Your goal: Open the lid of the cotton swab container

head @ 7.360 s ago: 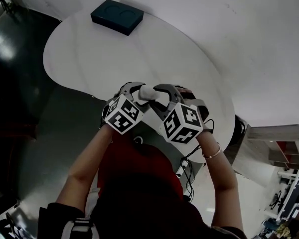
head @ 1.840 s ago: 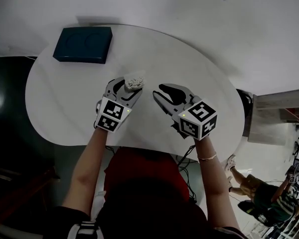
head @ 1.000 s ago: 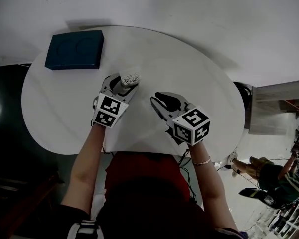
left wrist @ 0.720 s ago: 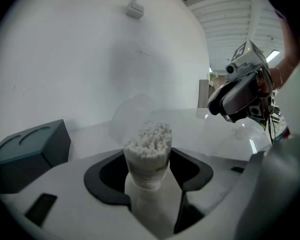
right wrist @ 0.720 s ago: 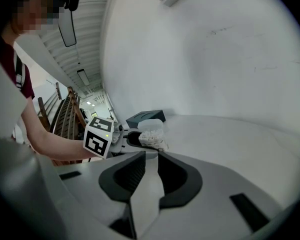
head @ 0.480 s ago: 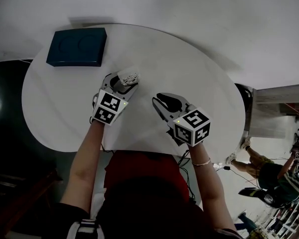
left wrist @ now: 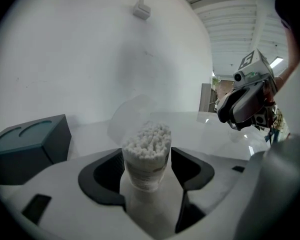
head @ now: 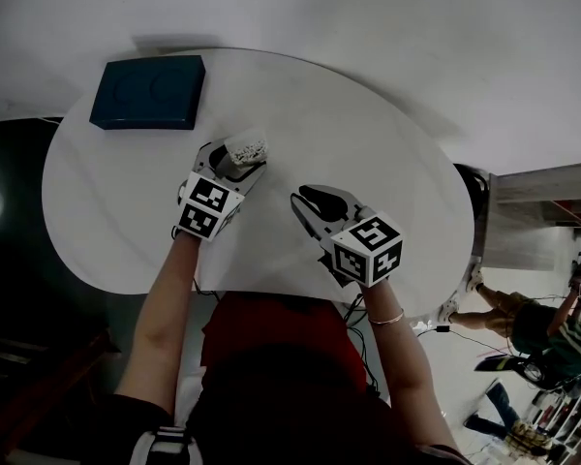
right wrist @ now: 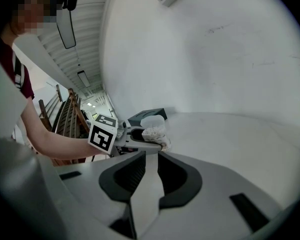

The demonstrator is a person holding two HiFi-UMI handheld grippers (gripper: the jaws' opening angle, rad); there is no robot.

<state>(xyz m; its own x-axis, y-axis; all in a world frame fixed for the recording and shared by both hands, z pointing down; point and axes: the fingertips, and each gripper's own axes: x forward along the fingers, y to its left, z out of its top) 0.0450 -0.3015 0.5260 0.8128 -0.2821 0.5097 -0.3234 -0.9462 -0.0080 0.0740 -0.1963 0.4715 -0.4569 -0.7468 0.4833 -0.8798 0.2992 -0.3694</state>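
The cotton swab container (head: 244,152) is a small clear tub packed with white swabs (left wrist: 147,137). Its translucent lid (left wrist: 131,115) stands tipped back behind the swabs. My left gripper (head: 234,159) is shut on the tub's body, one dark pad on each side (left wrist: 147,160). My right gripper (head: 306,200) hovers over the table to the right of the tub, apart from it. Its jaws (right wrist: 151,156) stand a narrow gap apart with nothing between them. The right gripper view shows the left gripper (right wrist: 135,135) with the tub (right wrist: 155,133) ahead.
A dark blue box (head: 147,92) lies at the back left of the round white table (head: 368,143), seen also as the box (left wrist: 26,146) left of the tub. A white wall stands behind. A shelf unit (head: 547,211) and a person (head: 523,323) are off to the right.
In the oldest frame both grippers met at the capped tub; since then the right gripper has come away and the swabs are uncovered. Over the last second almost nothing has moved.
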